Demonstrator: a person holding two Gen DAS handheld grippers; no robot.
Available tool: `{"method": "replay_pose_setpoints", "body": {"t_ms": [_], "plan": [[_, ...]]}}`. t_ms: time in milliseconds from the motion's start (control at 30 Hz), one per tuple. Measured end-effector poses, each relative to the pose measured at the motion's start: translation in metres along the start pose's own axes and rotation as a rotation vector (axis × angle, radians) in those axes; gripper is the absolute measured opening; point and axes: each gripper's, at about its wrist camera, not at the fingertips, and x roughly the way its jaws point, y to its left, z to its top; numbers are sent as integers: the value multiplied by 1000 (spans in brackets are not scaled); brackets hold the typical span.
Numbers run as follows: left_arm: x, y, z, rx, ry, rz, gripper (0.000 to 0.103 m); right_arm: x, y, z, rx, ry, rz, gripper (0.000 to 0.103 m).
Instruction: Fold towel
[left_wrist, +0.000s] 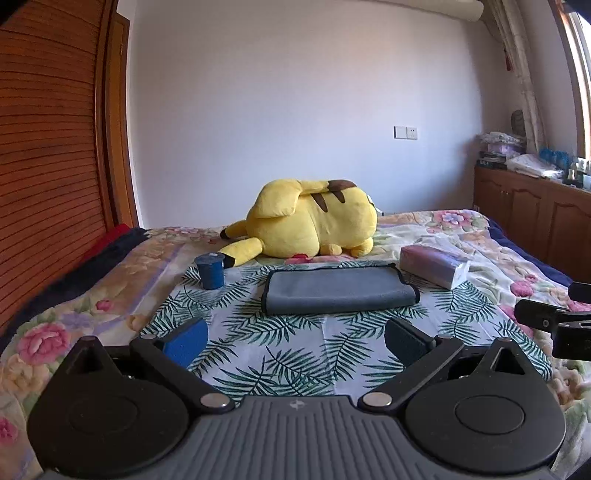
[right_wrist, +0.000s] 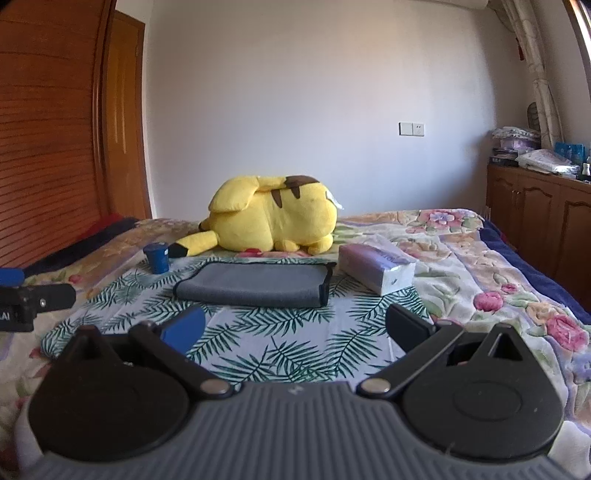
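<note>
A grey towel (left_wrist: 338, 290) with dark trim lies folded flat on a palm-leaf cloth (left_wrist: 280, 343) on the bed; it also shows in the right wrist view (right_wrist: 255, 284). My left gripper (left_wrist: 295, 338) is open and empty, hovering just short of the towel's near edge. My right gripper (right_wrist: 295, 326) is open and empty, also short of the towel, a little to its right. Part of the right gripper shows at the right edge of the left wrist view (left_wrist: 554, 321), and part of the left gripper at the left edge of the right wrist view (right_wrist: 33, 301).
A yellow plush toy (left_wrist: 314, 227) lies behind the towel. A blue cup (left_wrist: 209, 271) stands at the towel's left, a tissue pack (left_wrist: 434, 266) at its right. A wooden wardrobe (left_wrist: 48, 166) is left, a low cabinet (left_wrist: 535, 214) right. The floral bedspread (left_wrist: 480, 240) surrounds the cloth.
</note>
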Motion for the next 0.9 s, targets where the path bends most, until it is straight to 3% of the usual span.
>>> {"method": "replay_pose_setpoints", "body": {"t_ms": [333, 900], "plan": [[-7, -1, 2, 16, -48, 19, 103, -6, -1, 1, -4, -50, -4, 103], [-5, -2, 0, 23, -43, 20, 103, -6, 0, 1, -6, -49, -5, 103]]}}
